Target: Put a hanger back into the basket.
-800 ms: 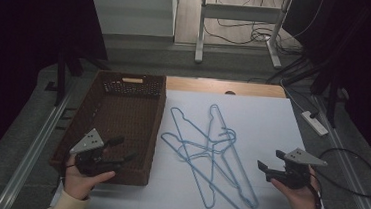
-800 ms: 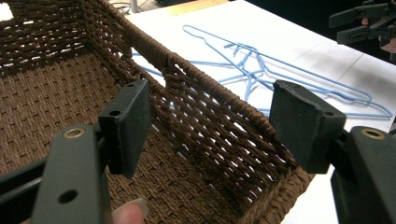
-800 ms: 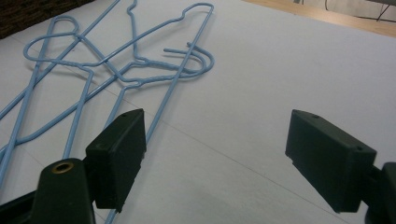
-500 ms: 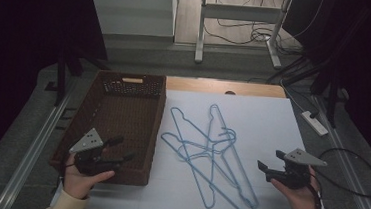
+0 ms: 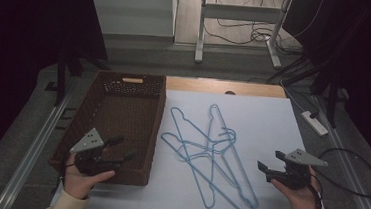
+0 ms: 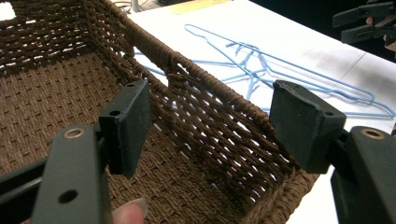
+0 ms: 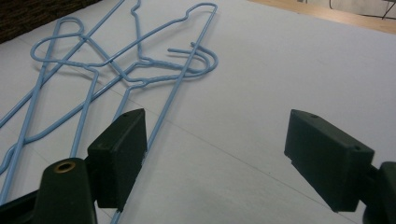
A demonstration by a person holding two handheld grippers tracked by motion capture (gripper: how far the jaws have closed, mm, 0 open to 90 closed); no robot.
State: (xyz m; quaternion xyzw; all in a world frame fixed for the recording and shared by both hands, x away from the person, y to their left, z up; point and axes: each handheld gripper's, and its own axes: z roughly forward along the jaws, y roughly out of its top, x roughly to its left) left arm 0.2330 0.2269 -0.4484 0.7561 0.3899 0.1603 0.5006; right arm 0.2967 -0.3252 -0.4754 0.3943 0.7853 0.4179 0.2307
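Several light blue wire hangers (image 5: 209, 154) lie tangled on the white table top, also seen in the right gripper view (image 7: 135, 65) and the left gripper view (image 6: 261, 70). A brown woven basket (image 5: 121, 124) stands to their left, with nothing inside. My left gripper (image 5: 122, 149) is open and hovers over the basket's near right corner (image 6: 210, 116). My right gripper (image 5: 269, 161) is open too, held above the table just right of the hangers, its jaws wide apart with nothing between them.
The white sheet (image 5: 267, 126) covers the table, with a wooden strip (image 5: 225, 86) at the far edge. A power strip (image 5: 315, 122) and a black cable (image 5: 359, 168) lie to the right. Metal rails (image 5: 35, 143) run along the left side.
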